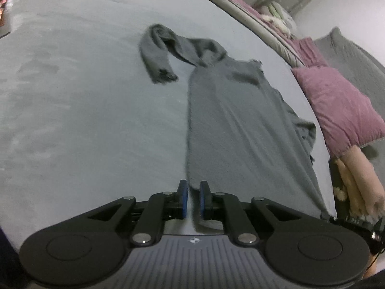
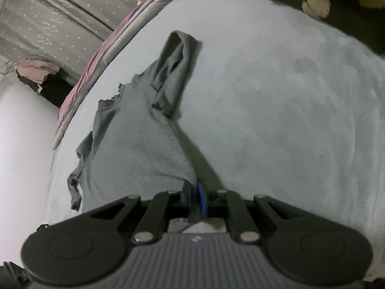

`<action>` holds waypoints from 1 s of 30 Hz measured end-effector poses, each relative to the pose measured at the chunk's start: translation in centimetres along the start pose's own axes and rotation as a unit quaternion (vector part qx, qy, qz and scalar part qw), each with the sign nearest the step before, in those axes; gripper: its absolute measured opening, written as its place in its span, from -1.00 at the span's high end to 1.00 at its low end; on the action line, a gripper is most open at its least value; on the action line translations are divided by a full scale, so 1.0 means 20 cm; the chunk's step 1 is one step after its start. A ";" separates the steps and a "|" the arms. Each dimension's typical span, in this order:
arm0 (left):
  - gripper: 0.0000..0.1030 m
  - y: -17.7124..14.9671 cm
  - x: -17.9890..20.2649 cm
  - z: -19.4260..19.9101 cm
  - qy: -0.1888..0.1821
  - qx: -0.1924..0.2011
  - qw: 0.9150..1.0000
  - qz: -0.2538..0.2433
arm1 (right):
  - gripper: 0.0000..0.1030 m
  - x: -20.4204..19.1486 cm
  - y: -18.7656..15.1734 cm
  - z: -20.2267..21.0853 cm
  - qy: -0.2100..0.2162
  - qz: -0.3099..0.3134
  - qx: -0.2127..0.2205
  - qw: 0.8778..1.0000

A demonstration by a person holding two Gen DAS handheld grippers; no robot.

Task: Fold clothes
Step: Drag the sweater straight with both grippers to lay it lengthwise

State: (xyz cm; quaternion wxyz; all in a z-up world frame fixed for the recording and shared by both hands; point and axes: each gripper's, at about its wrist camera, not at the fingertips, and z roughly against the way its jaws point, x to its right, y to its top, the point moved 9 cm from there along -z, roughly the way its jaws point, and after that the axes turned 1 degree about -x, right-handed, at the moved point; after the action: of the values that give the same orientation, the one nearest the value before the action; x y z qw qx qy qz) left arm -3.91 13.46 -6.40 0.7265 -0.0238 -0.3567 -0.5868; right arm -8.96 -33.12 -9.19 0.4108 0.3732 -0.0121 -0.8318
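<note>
Left gripper point(image 1: 193, 191): my jaws stand slightly parted at the lower centre of the left wrist view. The blue pads point(image 1: 184, 198) sit on either side of the garment's near corner; a strip of sheet shows between them. I cannot tell whether cloth is caught.

Right gripper point(image 2: 196, 192): my jaws are nearly closed at the lower centre of the right wrist view, pinching the near edge of the garment; grey cloth passes between the pads and shows below them.

Grey garment point(image 1: 240, 130): long-sleeved, lying flat on the bed, body running from the lower centre toward the upper right of the left wrist view.

Sleeve point(image 1: 156, 50): bent back on itself, upper centre of the left wrist view; in the right wrist view it lies at upper centre.

Bed sheet point(image 1: 84, 108): pale grey-blue, under the whole garment.

Pink pillow point(image 1: 336, 106): right edge of the left wrist view, beside the bed, apart from the garment.

Star-patterned curtain point(image 2: 48, 19): upper left of the right wrist view.
</note>
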 end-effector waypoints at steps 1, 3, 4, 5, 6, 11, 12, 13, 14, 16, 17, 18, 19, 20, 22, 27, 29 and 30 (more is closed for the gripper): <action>0.69 0.00 -0.02 0.00 -0.001 0.000 1.000 0.005 | 0.72 0.01 0.00 0.00 -0.003 -0.003 0.001 1.000; 0.54 0.00 -0.06 0.00 -0.003 0.001 1.000 0.014 | 0.49 0.04 0.01 0.00 -0.006 -0.011 0.004 1.000; 0.49 0.00 -0.07 0.01 -0.004 0.001 1.000 0.019 | 0.40 0.06 0.01 0.00 -0.002 -0.017 0.005 1.000; 0.41 0.00 -0.09 0.00 -0.006 0.000 1.000 0.023 | 0.25 0.08 0.01 0.01 0.004 -0.024 0.007 1.000; 0.35 -0.01 -0.08 -0.02 -0.012 -0.005 1.000 0.025 | 0.21 0.09 0.01 0.01 0.009 -0.031 0.008 0.999; 0.28 -0.06 -0.04 -0.09 -0.051 -0.018 0.998 0.043 | 0.21 0.13 0.00 0.03 0.017 -0.037 0.003 0.999; 0.26 -0.07 -0.03 -0.10 -0.057 -0.014 0.997 0.046 | 0.20 0.13 0.00 0.03 0.019 -0.037 0.002 0.999; 0.25 -0.07 -0.02 -0.11 -0.063 -0.010 0.997 0.047 | 0.20 0.14 -0.01 0.04 0.023 -0.039 0.001 0.999; 0.25 -0.07 -0.02 -0.11 -0.068 -0.005 0.997 0.047 | 0.18 0.14 -0.01 0.04 0.027 -0.042 0.000 0.999; 0.25 -0.08 0.00 -0.13 -0.075 0.002 0.996 0.047 | 0.17 0.14 -0.02 0.03 0.032 -0.049 -0.002 0.998; 0.25 -0.08 0.01 -0.14 -0.074 0.004 0.996 0.045 | 0.16 0.14 -0.02 0.03 0.033 -0.052 -0.003 0.998; 0.27 -0.09 0.02 -0.15 -0.070 0.006 0.997 0.040 | 0.14 0.14 -0.03 0.02 0.034 -0.054 -0.003 0.998; 0.29 -0.09 0.03 -0.15 -0.064 0.009 0.997 0.031 | 0.14 0.14 -0.03 0.01 0.036 -0.055 -0.003 0.998; 0.40 -0.09 0.05 -0.16 -0.055 0.010 0.998 0.018 | 0.13 0.14 -0.03 0.00 0.038 -0.056 -0.004 0.998; 0.92 -0.10 0.07 -0.15 -0.039 0.008 0.999 -0.009 | 0.11 0.13 -0.03 -0.01 0.041 -0.058 -0.004 0.997; 0.92 -0.09 0.08 -0.06 -0.007 0.030 0.999 -0.024 | 0.02 0.11 -0.03 -0.01 0.045 -0.055 -0.006 0.997; 0.92 -0.07 0.07 -0.01 0.000 0.037 0.999 -0.021 | 0.00 0.10 -0.03 -0.01 0.047 -0.054 -0.007 0.997; 0.92 -0.06 0.05 0.00 0.005 0.040 0.999 -0.021 | -0.02 0.10 -0.03 -0.01 0.048 -0.053 -0.008 0.997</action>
State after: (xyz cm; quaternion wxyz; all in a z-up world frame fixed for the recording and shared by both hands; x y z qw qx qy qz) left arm -4.97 12.18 -6.25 0.7165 0.0155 -0.3765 -0.5870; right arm -10.03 -33.99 -10.71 0.3688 0.4097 0.0340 -0.8336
